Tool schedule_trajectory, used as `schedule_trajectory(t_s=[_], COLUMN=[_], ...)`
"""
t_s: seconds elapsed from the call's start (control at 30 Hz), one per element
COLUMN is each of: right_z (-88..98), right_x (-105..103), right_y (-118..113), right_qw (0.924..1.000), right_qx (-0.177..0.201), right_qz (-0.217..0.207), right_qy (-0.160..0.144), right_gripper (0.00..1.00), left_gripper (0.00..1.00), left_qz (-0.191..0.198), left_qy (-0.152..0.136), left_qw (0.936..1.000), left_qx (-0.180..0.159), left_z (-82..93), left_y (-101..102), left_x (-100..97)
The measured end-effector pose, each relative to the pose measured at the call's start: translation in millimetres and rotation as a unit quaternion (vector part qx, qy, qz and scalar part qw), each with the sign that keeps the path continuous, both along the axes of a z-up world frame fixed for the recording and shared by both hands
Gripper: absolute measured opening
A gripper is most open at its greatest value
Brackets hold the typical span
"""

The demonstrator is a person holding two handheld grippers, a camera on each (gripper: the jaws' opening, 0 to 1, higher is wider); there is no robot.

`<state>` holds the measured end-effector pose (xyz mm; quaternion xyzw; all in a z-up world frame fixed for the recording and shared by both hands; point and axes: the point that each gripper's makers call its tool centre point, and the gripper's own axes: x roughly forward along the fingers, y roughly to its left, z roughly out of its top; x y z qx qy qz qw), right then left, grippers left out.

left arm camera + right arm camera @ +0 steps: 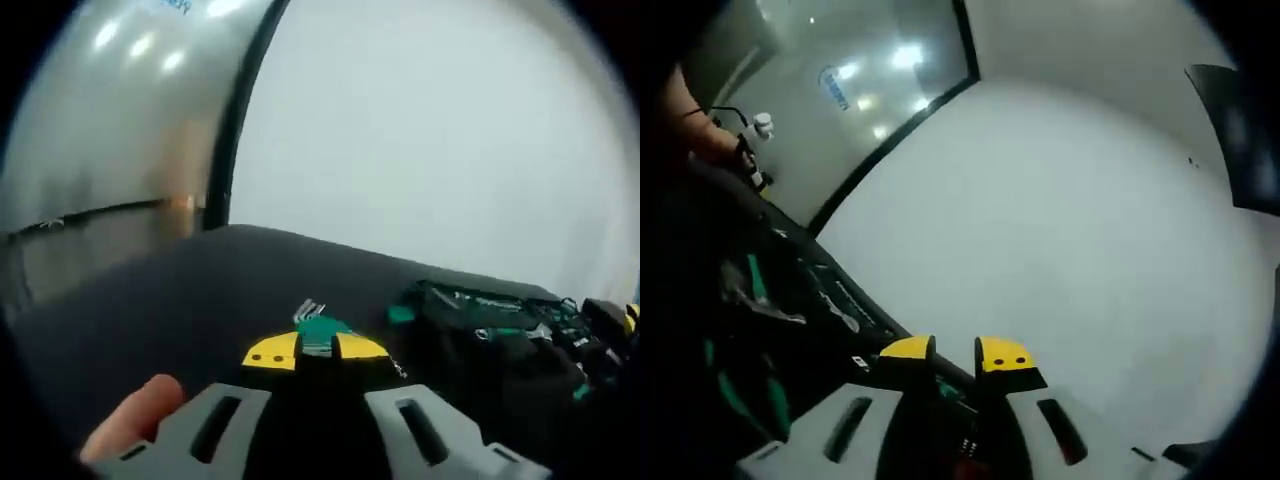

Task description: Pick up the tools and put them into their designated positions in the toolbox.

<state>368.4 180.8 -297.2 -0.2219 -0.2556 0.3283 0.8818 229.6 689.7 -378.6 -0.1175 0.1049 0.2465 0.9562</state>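
In the left gripper view we see our left hand-held gripper (316, 349) with its yellow-tipped jaws closed on a green-handled set of metal hex keys (317, 328), held above the black desk (200, 300). The open black toolbox with green-handled tools (500, 330) lies to the right, near the desk's far edge. In the right gripper view our right hand-held gripper (955, 355) stands with jaws slightly apart, holding nothing, the toolbox's black tray (790, 290) to its left.

Right gripper (956, 362) jaws nearly together, perhaps gripping something, toolbox (770, 310) left
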Motion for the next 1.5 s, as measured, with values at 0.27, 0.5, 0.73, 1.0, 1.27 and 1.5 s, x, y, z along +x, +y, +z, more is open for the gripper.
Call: schedule_trajectory(t_s=[0.27, 0.5, 0.73, 1.0, 1.27, 1.5], right_z=[-1.2, -5.1, -5.1, -4.9, -4.0, -5.2], right_x=[0.7, 2.3, 2.6, 3.0, -3.7, -2.6], right_y=[1.0, 4.0, 4.9, 3.8, 4.5, 3.9], right_qw=[1.0, 0.9999, 0.9998, 0.9999, 0.9998, 0.9997], right_qx=[-0.001, -0.012, -0.016, -0.012, -0.017, -0.022], right_qz=[0.004, 0.003, 0.002, 0.001, 0.001, -0.002], right_qy=[0.001, -0.001, -0.007, -0.006, -0.01, -0.012], right_gripper=[0.14, 0.14, 0.15, 0.15, 0.15, 0.15], left_gripper=[0.39, 0.54, 0.42, 0.34, 0.34, 0.34], left_qz=[-0.046, -0.014, 0.021, 0.033, -0.022, -0.07], left_qy=[0.037, 0.081, 0.111, 0.043, -0.026, -0.031], left_qw=[0.998, 0.9966, 0.9936, 0.9982, 0.9984, 0.991], left_qx=[0.025, -0.003, -0.004, -0.024, 0.045, 0.11], left_z=[-0.5, -33.6, -49.3, -32.2, 25.3, 43.4], left_y=[-12.0, 3.0, 15.0, 12.0, -51.5, -123.5], left_x=[21.6, 28.0, 34.5, 26.2, 30.1, 40.5])
